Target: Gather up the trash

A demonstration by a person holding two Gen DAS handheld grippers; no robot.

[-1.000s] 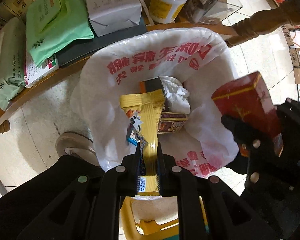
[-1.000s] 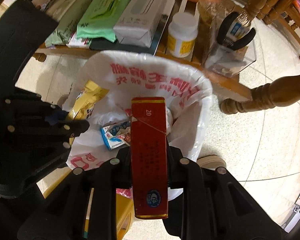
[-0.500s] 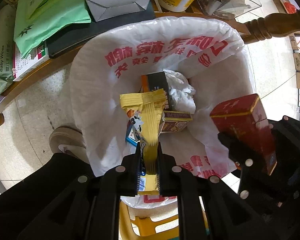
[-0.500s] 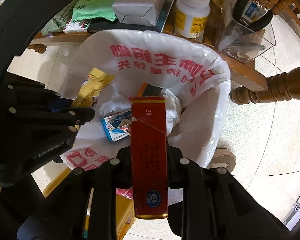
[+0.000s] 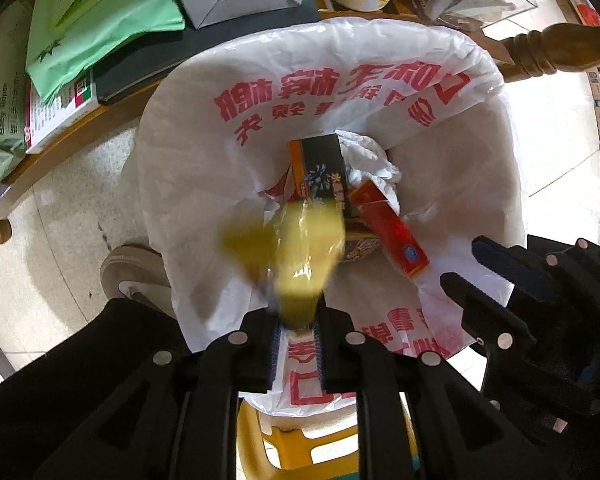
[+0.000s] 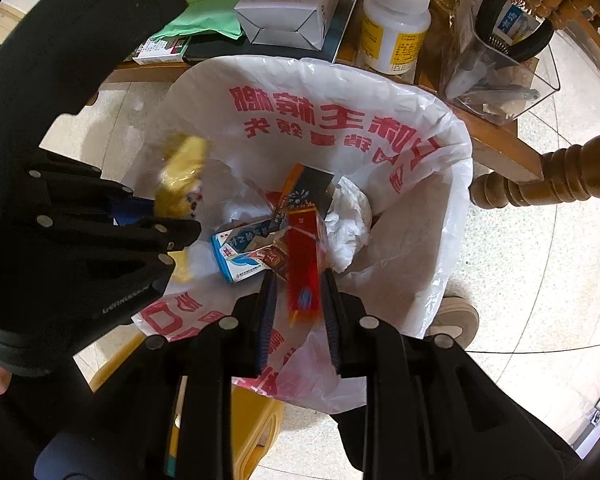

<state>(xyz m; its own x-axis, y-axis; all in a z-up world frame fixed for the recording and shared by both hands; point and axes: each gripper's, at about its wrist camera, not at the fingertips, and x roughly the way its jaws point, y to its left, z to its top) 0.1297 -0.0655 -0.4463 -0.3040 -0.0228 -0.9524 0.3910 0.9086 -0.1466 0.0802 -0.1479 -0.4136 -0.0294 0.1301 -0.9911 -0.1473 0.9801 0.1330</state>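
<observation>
Both tongs have spread since half a second ago: left tongs (image 5: 296, 336) dropped the yellow wrapper (image 5: 296, 252), right tongs (image 6: 298, 300) the red box (image 6: 304, 264), mid-frame over the bag (image 6: 420, 128).

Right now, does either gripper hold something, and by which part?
Nothing is held firmly. The left gripper and right gripper both have their fingers apart; the blurred yellow wrapper and red box are dropping into the bag.

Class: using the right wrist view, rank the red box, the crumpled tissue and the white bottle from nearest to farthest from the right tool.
1. Red box: between the open fingers of the right tool, motion-blurred.
2. Tissue: in the bag, ahead and right.
3. White bottle: on the table beyond the bag.
</observation>
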